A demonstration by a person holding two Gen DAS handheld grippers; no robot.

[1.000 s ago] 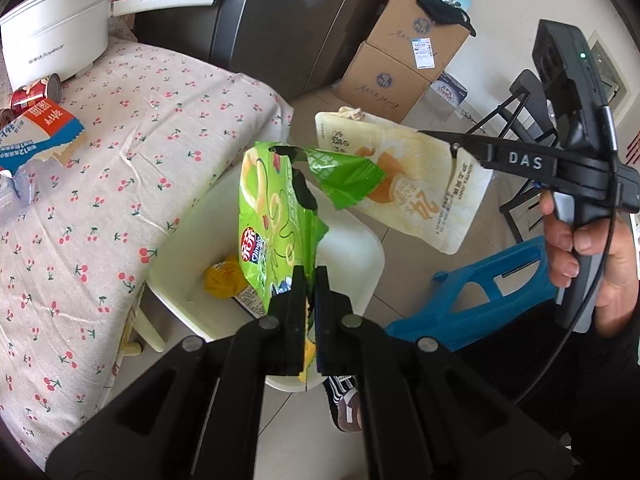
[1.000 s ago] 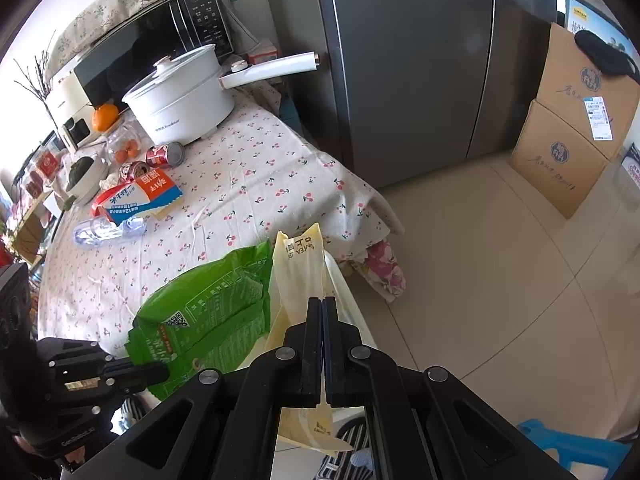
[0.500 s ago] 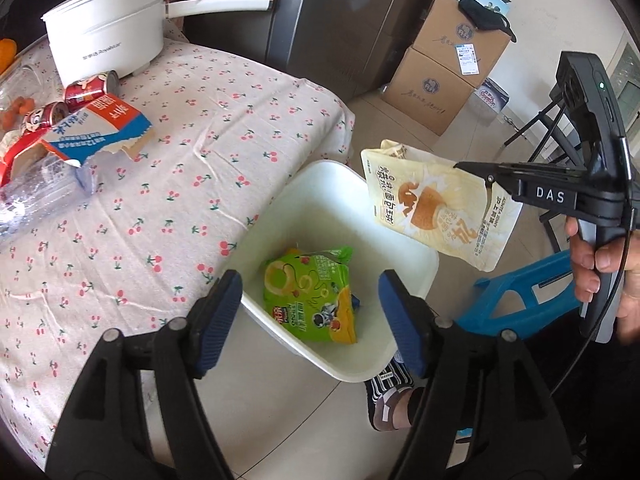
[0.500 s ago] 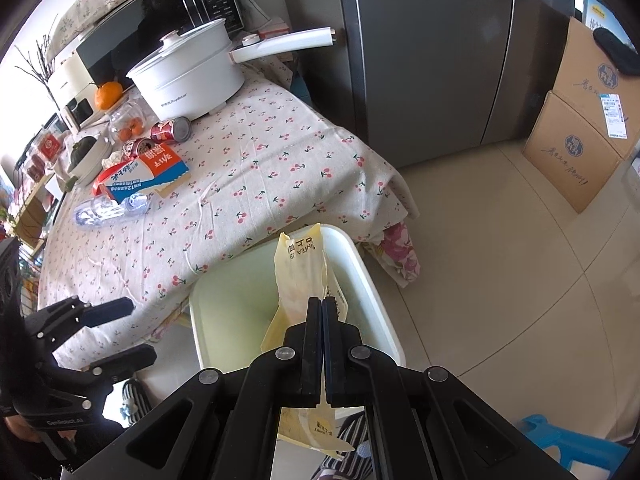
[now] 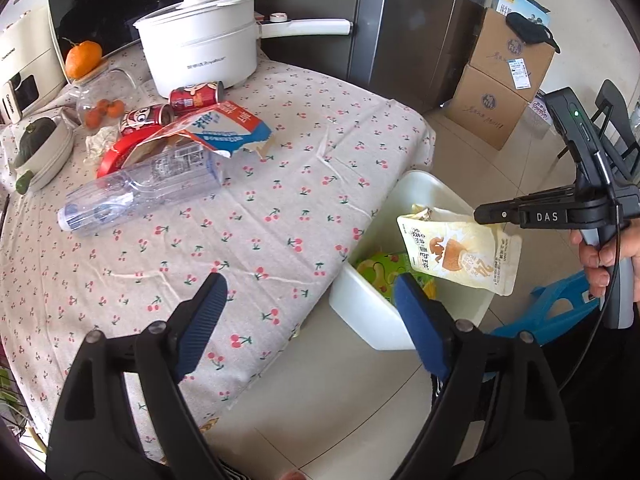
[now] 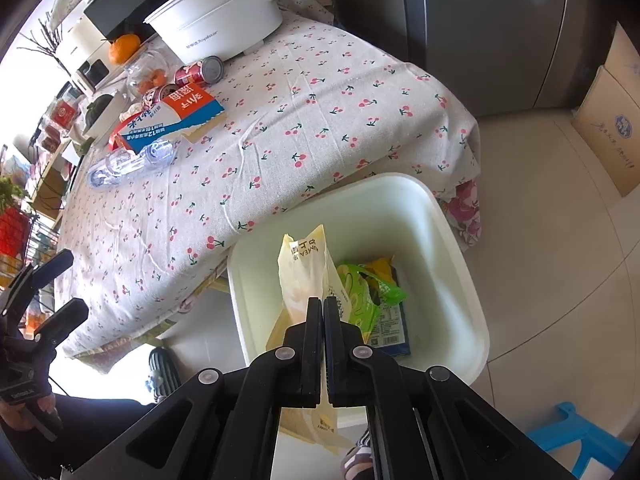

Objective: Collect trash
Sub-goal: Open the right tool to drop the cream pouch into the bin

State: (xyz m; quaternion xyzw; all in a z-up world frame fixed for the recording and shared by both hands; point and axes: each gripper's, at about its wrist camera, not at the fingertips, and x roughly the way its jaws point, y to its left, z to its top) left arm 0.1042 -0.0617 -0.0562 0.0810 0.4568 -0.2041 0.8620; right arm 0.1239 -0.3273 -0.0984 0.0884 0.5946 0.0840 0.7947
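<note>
A white bin (image 5: 362,308) (image 6: 448,240) stands on the floor beside the table. A green snack bag (image 6: 362,292) (image 5: 378,268) lies inside it. My right gripper (image 6: 323,304) (image 5: 480,215) is shut on a cream snack pouch (image 5: 460,254) (image 6: 306,276) and holds it over the bin. My left gripper (image 5: 308,312) (image 6: 60,284) is open and empty, above the table's near edge. On the table lie a clear plastic bottle (image 5: 140,192), a torn milk carton (image 5: 224,128) and two red cans (image 5: 196,96).
A white pot (image 5: 200,52), an orange (image 5: 82,58), a jar (image 5: 102,102) and a microwave (image 5: 120,12) stand at the table's back. Cardboard boxes (image 5: 500,80) and a fridge (image 5: 420,20) are behind. A blue stool (image 5: 552,312) stands right of the bin.
My left gripper opened and dropped the green bag into the bin, then swung left over the table. My right gripper lowered the cream pouch towards the bin.
</note>
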